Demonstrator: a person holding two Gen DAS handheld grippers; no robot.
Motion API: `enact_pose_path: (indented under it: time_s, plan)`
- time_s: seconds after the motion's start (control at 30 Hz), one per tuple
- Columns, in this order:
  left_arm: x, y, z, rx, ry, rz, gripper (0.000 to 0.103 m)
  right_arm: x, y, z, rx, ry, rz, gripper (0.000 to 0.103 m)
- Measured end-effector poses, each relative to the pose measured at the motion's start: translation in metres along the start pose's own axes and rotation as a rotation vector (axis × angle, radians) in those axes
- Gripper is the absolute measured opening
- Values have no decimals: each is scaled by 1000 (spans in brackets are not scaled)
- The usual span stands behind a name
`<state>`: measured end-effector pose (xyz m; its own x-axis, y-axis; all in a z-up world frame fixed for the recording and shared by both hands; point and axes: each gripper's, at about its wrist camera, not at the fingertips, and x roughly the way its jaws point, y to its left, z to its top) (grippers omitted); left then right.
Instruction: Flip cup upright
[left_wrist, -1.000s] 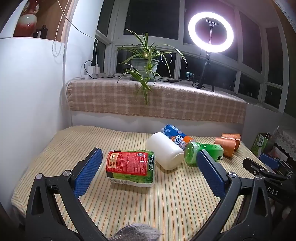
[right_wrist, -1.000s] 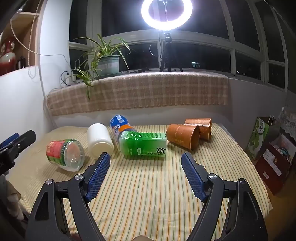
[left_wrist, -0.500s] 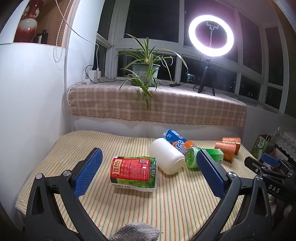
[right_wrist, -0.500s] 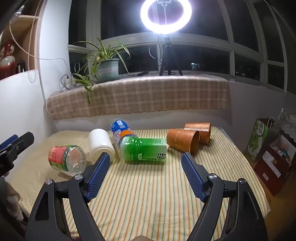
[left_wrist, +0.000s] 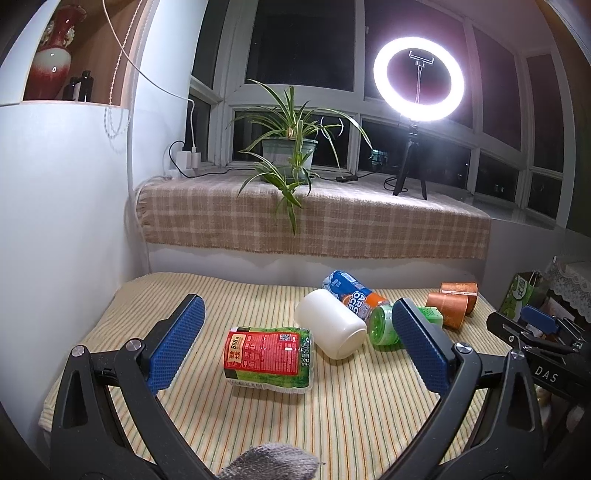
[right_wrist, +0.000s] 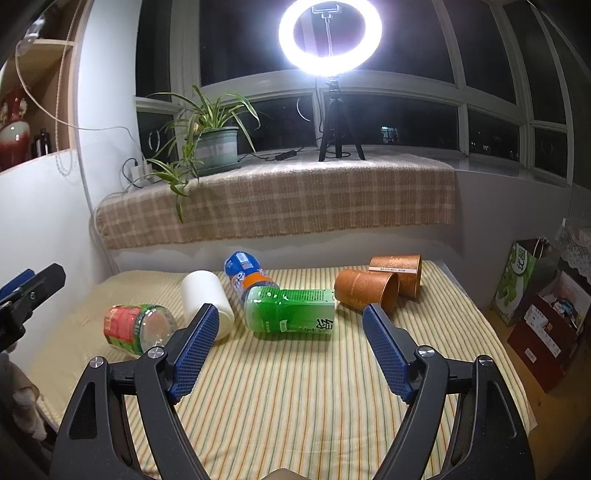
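Several cups lie on their sides on the striped tablecloth (left_wrist: 332, 417). A red and green labelled cup (left_wrist: 269, 358) lies nearest my left gripper (left_wrist: 295, 350), which is open and empty above the near table edge. A white cup (left_wrist: 330, 328) lies just behind it. In the right wrist view a green cup (right_wrist: 290, 311) lies ahead of my open, empty right gripper (right_wrist: 288, 350), with a blue and orange cup (right_wrist: 245, 273) behind it and two brown cups (right_wrist: 365, 291) (right_wrist: 397, 268) to the right. The red cup (right_wrist: 138, 328) and white cup (right_wrist: 205, 301) lie to the left there.
A checked cloth covers the window ledge (left_wrist: 314, 221) behind the table, with a potted plant (left_wrist: 290, 155) and a ring light (left_wrist: 417, 77) on it. A white wall (left_wrist: 62, 240) bounds the left. Bags and boxes (right_wrist: 535, 295) stand on the floor at the right.
Both grippers have drawn back and risen a little, so the cups sit slightly farther off. No cup has moved and both grippers stay open.
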<state>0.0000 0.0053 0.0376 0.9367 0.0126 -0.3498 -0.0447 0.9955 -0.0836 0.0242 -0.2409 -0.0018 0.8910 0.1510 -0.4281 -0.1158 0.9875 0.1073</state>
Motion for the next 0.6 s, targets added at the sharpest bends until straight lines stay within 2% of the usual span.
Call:
enact_pose_path:
  time_s: [0.6]
  plan:
    - [-1, -4, -4, -5, -1, 1, 103, 1, 2, 0, -2, 12, -3, 83]
